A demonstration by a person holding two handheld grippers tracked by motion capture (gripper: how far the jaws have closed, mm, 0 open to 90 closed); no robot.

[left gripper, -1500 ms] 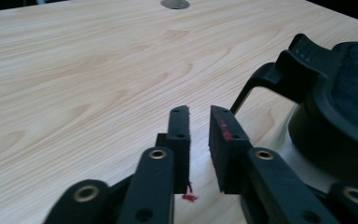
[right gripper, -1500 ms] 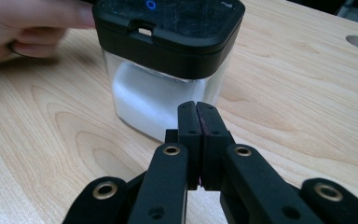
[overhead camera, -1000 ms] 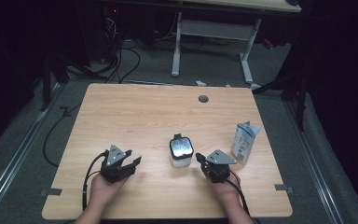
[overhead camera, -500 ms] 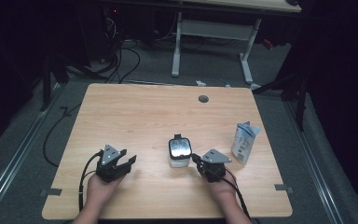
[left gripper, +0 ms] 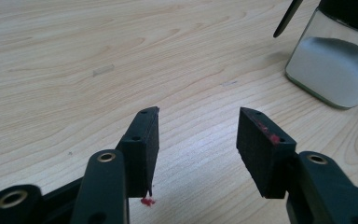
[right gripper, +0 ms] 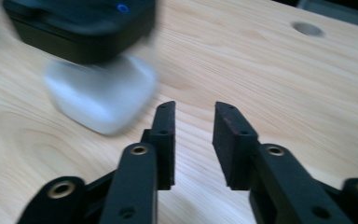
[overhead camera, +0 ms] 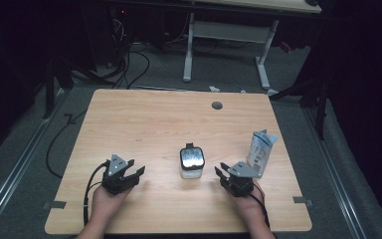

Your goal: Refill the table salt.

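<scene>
A light wooden table (overhead camera: 144,124) stands on a grey floor in a dark room, with a clear jar (overhead camera: 192,163) with a black lid near the middle of its front half and a blue-and-white carton (overhead camera: 260,152) upright toward the right edge. The left gripper (overhead camera: 138,172) rests low over the front left of the table, well apart from the jar, its jaws spread wide and holding nothing. The right gripper (overhead camera: 219,171) sits just right of the jar and beside the carton, its jaws partly open and empty, the jar lying ahead and left of them in the right gripper view.
</scene>
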